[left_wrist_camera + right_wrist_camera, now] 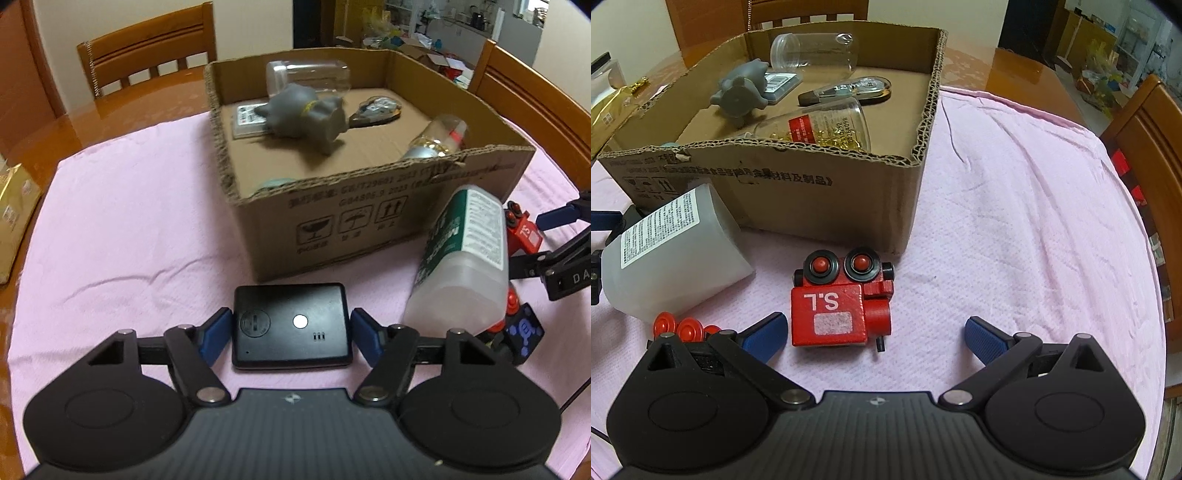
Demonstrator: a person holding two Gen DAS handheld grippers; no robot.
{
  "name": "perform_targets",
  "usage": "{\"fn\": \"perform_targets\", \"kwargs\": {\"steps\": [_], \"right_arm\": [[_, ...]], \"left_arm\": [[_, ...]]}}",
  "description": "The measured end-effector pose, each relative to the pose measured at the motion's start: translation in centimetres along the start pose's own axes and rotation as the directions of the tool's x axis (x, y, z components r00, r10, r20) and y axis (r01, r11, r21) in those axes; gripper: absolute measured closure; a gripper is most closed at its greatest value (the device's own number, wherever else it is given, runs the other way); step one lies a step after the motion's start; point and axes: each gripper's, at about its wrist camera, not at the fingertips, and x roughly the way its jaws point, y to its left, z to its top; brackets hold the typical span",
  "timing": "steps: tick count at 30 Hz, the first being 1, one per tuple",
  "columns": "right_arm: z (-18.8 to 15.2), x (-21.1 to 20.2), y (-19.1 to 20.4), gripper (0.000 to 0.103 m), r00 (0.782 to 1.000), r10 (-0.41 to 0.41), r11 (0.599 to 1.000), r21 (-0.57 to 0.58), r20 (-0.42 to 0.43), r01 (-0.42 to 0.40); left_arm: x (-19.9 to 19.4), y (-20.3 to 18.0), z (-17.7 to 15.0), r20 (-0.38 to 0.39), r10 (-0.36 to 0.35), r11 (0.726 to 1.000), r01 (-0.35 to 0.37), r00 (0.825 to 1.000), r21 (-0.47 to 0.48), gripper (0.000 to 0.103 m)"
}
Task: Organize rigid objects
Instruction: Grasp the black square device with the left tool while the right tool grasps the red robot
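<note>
Left tool [291, 332] clamps black device [291, 325] | right tool [875, 332] wide | bottle [465, 258] hides red toy [838, 306]

**What you cannot make out**

The cardboard box's [332, 225] near wall is hiding most of a pale teal object [275, 183]. The white bottle [463, 258] is covering part of the red toy [524, 232]. Box print is blurring.

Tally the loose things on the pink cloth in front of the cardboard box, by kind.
Toys: 2, the red wooden engine and a red-wheeled toy with a blue block, partly hidden behind the bottle
Plastic bottles: 1, the white bottle lying on its side
Electronic devices: 1, the flat black device
Total: 4
</note>
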Motion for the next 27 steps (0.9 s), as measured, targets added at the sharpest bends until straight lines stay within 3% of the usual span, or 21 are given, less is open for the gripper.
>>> {"fn": "perform_targets", "kwargs": {"steps": [15, 22, 27], "right_arm": [[1.1, 0.6, 0.8, 0.001, 1.0, 0.023, 0.998, -0.064, 0.02, -0.021], [1.4, 0.0, 1.8, 0.027, 0.998, 0.052, 0.994, -0.099, 0.033, -0.048], [1.7, -0.1, 2.0, 0.038, 0.998, 0.05, 0.994, -0.1, 0.033, -0.046]], "left_arm": [[-1.0, 1.0, -1.2, -0.039, 0.068, 0.993, -0.072, 0.997, -0.096, 0.03], [-0.7, 1.0, -0.8, -0.052, 0.069, 0.993, -0.073, 0.996, -0.096, 0.029], [-0.6, 1.0, -0.7, -0.058, 0.07, 0.992, -0.075, 0.996, -0.1, 0.03]]}}
